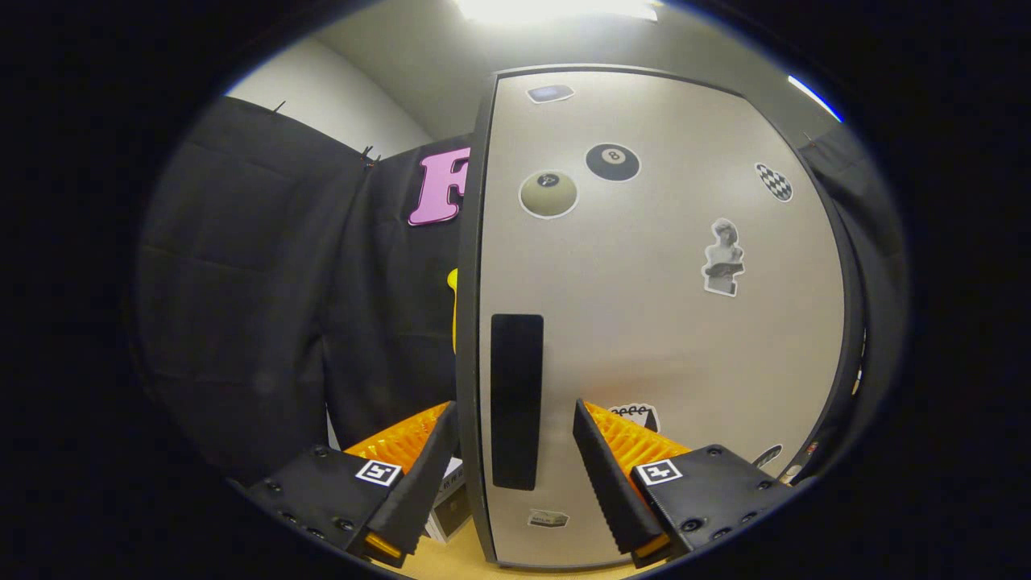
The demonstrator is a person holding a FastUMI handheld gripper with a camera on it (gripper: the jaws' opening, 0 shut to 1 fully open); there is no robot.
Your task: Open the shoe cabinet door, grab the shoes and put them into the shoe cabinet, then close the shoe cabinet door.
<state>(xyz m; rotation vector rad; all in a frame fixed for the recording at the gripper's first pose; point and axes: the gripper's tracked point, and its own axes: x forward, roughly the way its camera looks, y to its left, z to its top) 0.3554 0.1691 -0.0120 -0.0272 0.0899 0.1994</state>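
1. While the gripper [515, 451] hung close to the shoe cabinet door [660, 322], its jaws stood released, the two fingers [608, 475] apart and straddling the door's free edge, pressing on nothing.
2. Between the fingers lay the black handle [516, 401], a recessed strip whose long axis ran upright, parallel to that edge; the door faced the camera, stickers [548, 194] across its panel.
3. The step in hand looked like opening the door, though it may already have stood slightly ajar; the fisheye made that hard to judge.
4. Next, the fingers would need to catch the handle's edge and swing it outward.
5. Beyond hung the booth's black cloth [266, 306].
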